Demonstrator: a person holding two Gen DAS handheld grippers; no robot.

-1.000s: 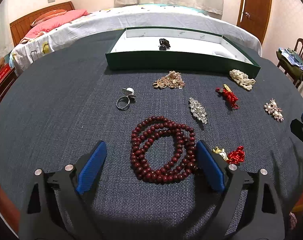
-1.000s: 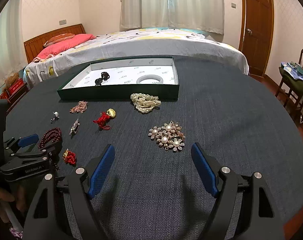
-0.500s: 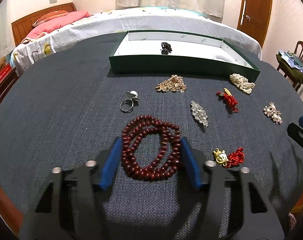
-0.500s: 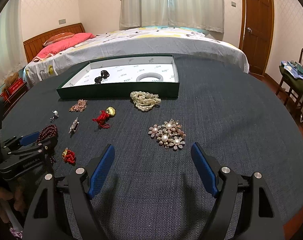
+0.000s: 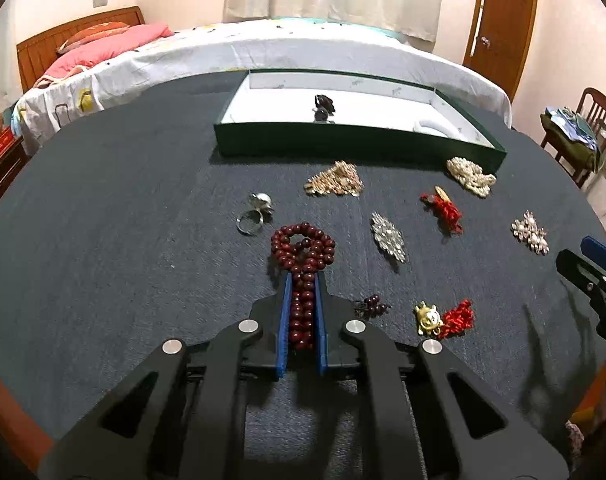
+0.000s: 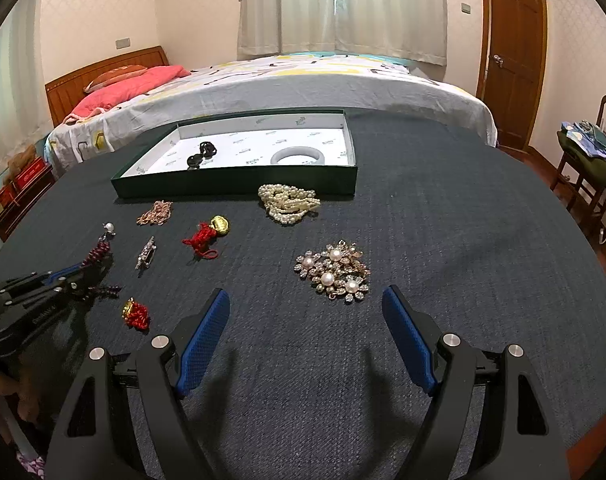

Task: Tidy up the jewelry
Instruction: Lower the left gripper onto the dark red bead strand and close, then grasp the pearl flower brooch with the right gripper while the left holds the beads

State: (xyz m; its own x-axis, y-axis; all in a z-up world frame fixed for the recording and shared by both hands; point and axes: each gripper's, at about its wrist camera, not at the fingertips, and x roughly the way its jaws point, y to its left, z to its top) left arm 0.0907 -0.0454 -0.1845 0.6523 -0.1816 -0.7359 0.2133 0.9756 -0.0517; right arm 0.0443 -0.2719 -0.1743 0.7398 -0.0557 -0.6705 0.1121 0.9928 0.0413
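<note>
My left gripper (image 5: 301, 280) is shut on the dark red bead necklace (image 5: 303, 246), whose strands are squeezed between the blue pads while a loop sticks out in front. The same grip shows at the left of the right wrist view (image 6: 83, 266). My right gripper (image 6: 305, 308) is open and empty, just short of a pearl flower brooch (image 6: 335, 270). The green box (image 6: 239, 184) with a white lining stands at the back and holds a black item (image 6: 201, 156) and a white bangle (image 6: 299, 156).
Loose on the dark cloth table lie a ring (image 5: 253, 218), a gold chain pile (image 5: 335, 180), a silver brooch (image 5: 389, 238), two red tassel charms (image 5: 443, 206) (image 5: 447, 318), and a pearl strand (image 5: 471, 176). A bed stands behind, a chair at the right.
My left gripper closed from wide open onto the red bead necklace, bunching its strands together. My right gripper stayed open and nearly still.
</note>
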